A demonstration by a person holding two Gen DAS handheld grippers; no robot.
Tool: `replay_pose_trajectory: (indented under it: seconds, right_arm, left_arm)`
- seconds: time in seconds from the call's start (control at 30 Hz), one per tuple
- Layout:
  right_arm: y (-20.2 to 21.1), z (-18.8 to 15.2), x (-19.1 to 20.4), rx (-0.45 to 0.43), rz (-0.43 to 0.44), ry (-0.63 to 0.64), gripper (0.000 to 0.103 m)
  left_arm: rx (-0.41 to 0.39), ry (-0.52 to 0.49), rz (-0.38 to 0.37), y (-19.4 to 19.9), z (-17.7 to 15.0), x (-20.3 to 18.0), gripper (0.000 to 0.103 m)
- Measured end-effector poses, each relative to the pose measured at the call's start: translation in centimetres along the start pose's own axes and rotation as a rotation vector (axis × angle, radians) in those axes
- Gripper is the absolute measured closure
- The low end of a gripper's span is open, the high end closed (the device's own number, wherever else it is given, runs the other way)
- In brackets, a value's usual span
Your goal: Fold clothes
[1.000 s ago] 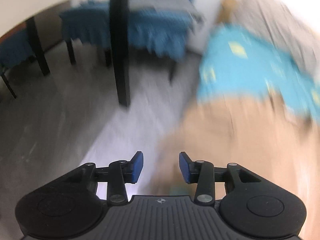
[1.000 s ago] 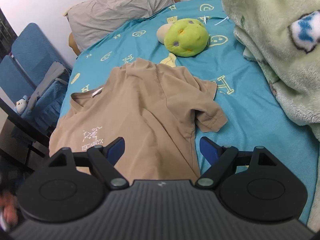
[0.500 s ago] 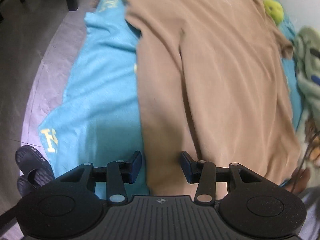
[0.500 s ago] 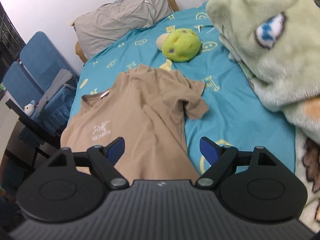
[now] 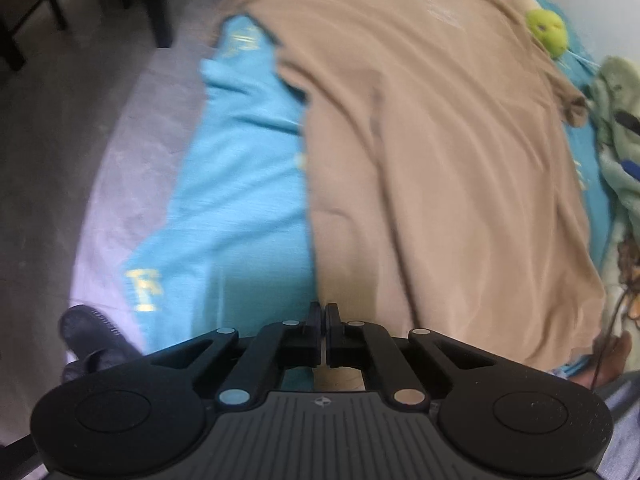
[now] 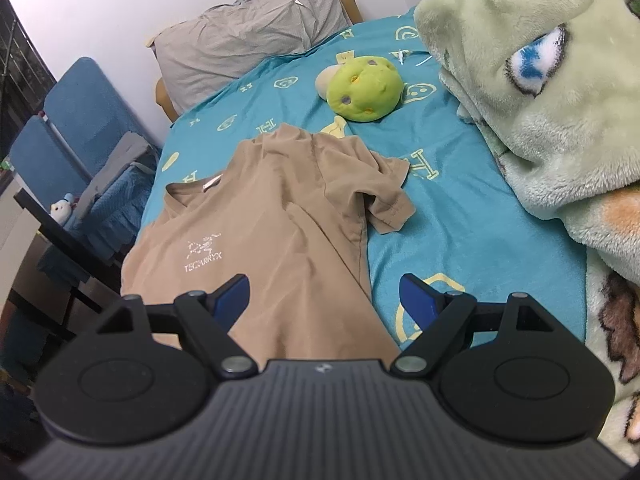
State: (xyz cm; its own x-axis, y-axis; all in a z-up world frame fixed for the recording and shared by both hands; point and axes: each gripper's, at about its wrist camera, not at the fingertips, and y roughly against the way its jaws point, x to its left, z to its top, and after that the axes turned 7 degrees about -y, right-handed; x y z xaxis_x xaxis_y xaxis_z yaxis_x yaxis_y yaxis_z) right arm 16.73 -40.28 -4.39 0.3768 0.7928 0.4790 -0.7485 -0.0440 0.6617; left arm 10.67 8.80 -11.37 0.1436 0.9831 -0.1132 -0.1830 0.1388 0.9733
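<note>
A tan short-sleeved cotton T-shirt lies spread front-up on the turquoise patterned bedsheet, collar toward the grey pillow at the head of the bed, hem hanging over the foot edge nearest me. It is laid flat like this, I judge, so its sides can be folded inward. One sleeve lies bunched toward the green round plush toy; a pale green fleece blanket is heaped along the bed's far side.

My left gripper points steeply down over the shirt's hem corner at the foot edge. Its jaws have just been closing and now stand together. The shirt's side edge runs right to the tips, but I cannot tell whether any cloth is pinched between them. Beyond the bed's near side lie grey floor and a black slipper.

My right gripper hovers above the hem's other end, tilted moderately downward along the bed, jaws wide apart and holding nothing. I judge it is placed to take the opposite hem corner.
</note>
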Motion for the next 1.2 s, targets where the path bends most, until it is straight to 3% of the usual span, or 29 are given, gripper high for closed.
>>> replay_pose_trajectory:
  seconds: [0.17,0.23,0.33,0.43,0.5,0.53,0.6,0.67,0.8,0.93,1.1,1.2]
  right_arm:
    - [0.0,0.3,0.2,-0.014,-0.001,0.006,0.020]
    - [0.0,0.3,0.2,-0.013,0.000,0.011,0.020]
    - [0.3,0.6,0.1,-0.018,0.007,0.011,0.020]
    - [0.7,1.2,-0.2,-0.027,0.021,0.004,0.020]
    - [1.2,2.0,-0.6,-0.027,0.050,-0.019,0.020]
    - [1.4,2.5,-0.9,-0.028,0.069,-0.034,0.020]
    - [2.0,3.5,-1.6,-0.033,0.103,-0.070,0.020]
    - [2.2,4.3,-2.6,-0.030,0.130,-0.115,0.020]
    - [1.8,5.7,-5.2,-0.007,0.186,-0.241,0.019]
    - [-0.3,6.4,-6.6,0.039,0.229,-0.329,0.018]
    - [-5.2,7.6,-6.9,0.059,0.195,-0.294,0.023]
    - [-9.7,7.0,-8.5,0.157,0.166,-0.425,0.023]
  left_arm:
    - [0.059,0.023,0.192,-0.2,0.4,2.5,0.101]
    - [0.086,0.043,0.196,-0.8,0.9,2.6,0.101]
    - [0.045,0.019,0.200,0.3,1.5,1.8,0.098]
    - [-0.028,0.000,0.165,1.9,1.8,0.9,0.078]
    - [-0.094,-0.022,0.179,3.2,1.9,0.2,0.055]
    - [-0.142,-0.038,0.191,4.1,2.2,-0.8,0.049]
    - [-0.255,-0.074,0.214,6.2,2.4,-2.3,0.027]
    - [-0.378,-0.087,0.223,7.5,2.7,-3.5,0.018]
    - [-0.580,-0.073,0.176,8.6,4.1,-6.3,0.009]
    - [-0.664,0.036,0.074,5.2,5.7,-7.3,0.006]
    - [-0.619,0.029,0.064,-0.5,6.5,-7.3,0.006]
    - [-0.574,0.043,0.064,-2.9,6.1,-6.1,0.006]
